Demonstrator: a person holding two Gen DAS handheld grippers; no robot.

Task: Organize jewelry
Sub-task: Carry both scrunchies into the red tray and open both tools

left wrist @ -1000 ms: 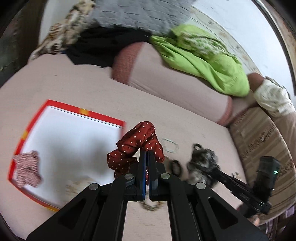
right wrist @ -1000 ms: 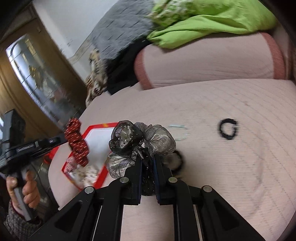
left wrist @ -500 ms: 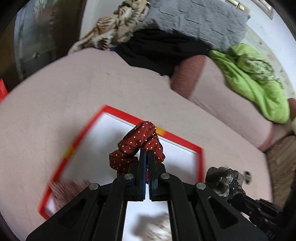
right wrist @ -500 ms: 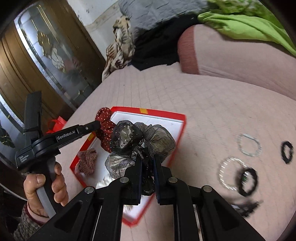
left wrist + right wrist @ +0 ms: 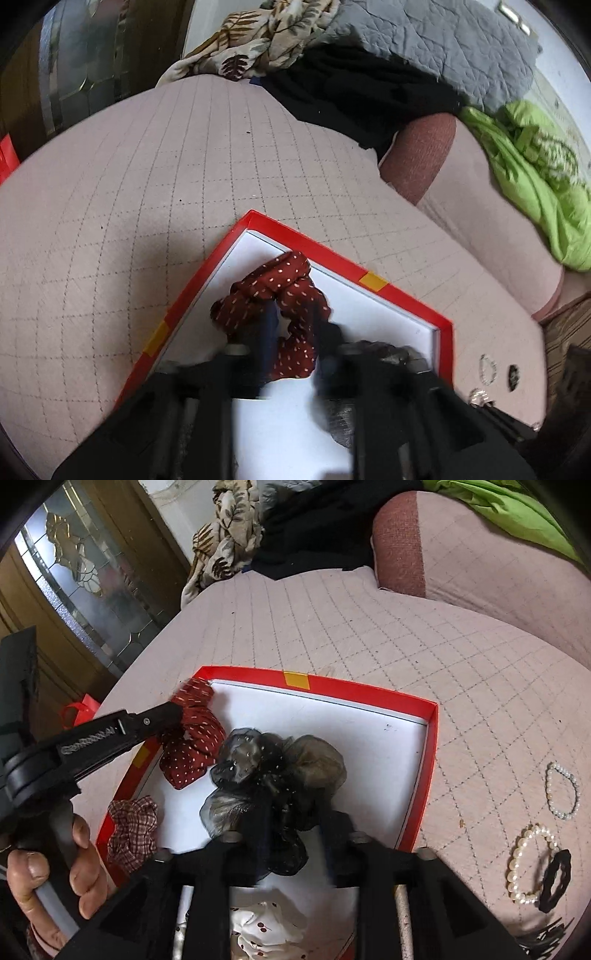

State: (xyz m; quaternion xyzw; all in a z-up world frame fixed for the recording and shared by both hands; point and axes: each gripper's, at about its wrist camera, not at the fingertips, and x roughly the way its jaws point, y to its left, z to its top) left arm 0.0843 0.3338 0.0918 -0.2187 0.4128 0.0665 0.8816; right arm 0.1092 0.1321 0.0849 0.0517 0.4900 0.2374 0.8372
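Left gripper (image 5: 291,332) jaws parted around red dotted scrunchie (image 5: 280,295) in red-rimmed box (image 5: 362,692) at 10 o'clock, right gripper (image 5: 295,827) jaws parted around dark organza scrunchie (image 5: 273,771) at box centre.

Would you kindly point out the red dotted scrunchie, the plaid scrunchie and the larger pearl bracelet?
red dotted scrunchie (image 5: 192,753): right wrist view, on its lower fold.
plaid scrunchie (image 5: 133,832): right wrist view, on its middle.
larger pearl bracelet (image 5: 514,864): right wrist view, on its left beads.
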